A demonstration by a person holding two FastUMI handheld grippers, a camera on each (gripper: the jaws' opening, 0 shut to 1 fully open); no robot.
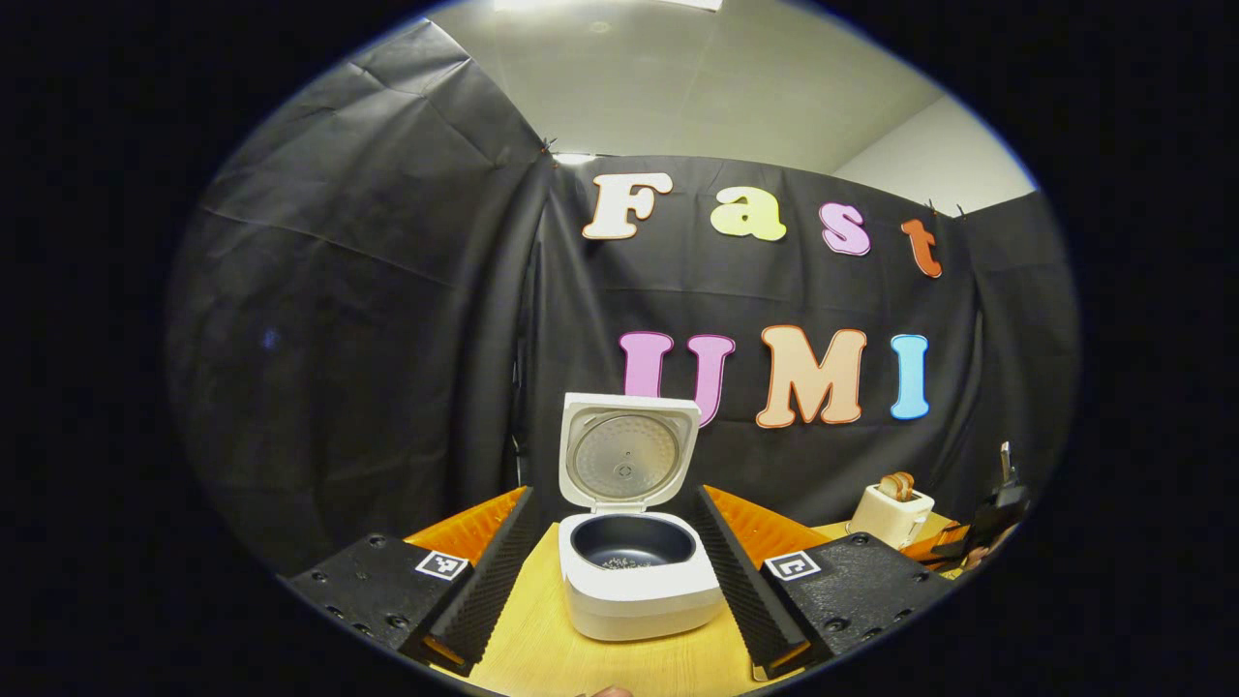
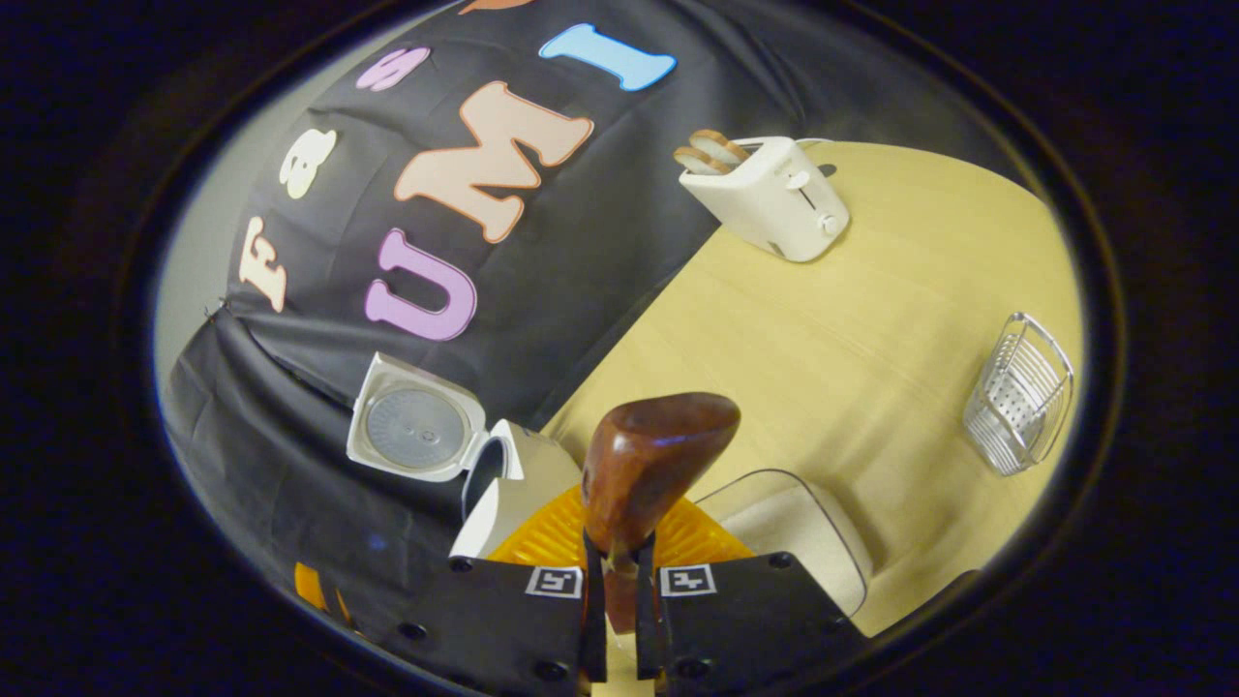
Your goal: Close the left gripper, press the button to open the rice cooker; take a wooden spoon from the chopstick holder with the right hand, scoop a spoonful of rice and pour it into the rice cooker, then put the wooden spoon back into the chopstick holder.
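- The left gripper is sitting with its fingers spread apart around the open rice cooker at 6 o'clock.
- The right gripper is clamping the wooden spoon, its bowl pointing toward 12 o'clock.
- The wire chopstick holder is standing at 3 o'clock.

White rice cooker sits upright on table, straight ahead of me, lid swung fully up, dark inner pot with few grains at bottom. Dark brown wooden spoon, bowl pointing up and forward, handle pinched low between fingers of my right claw. Empty wire chopstick holder stands well apart to right. Clear container of white rice lies just beside spoon.
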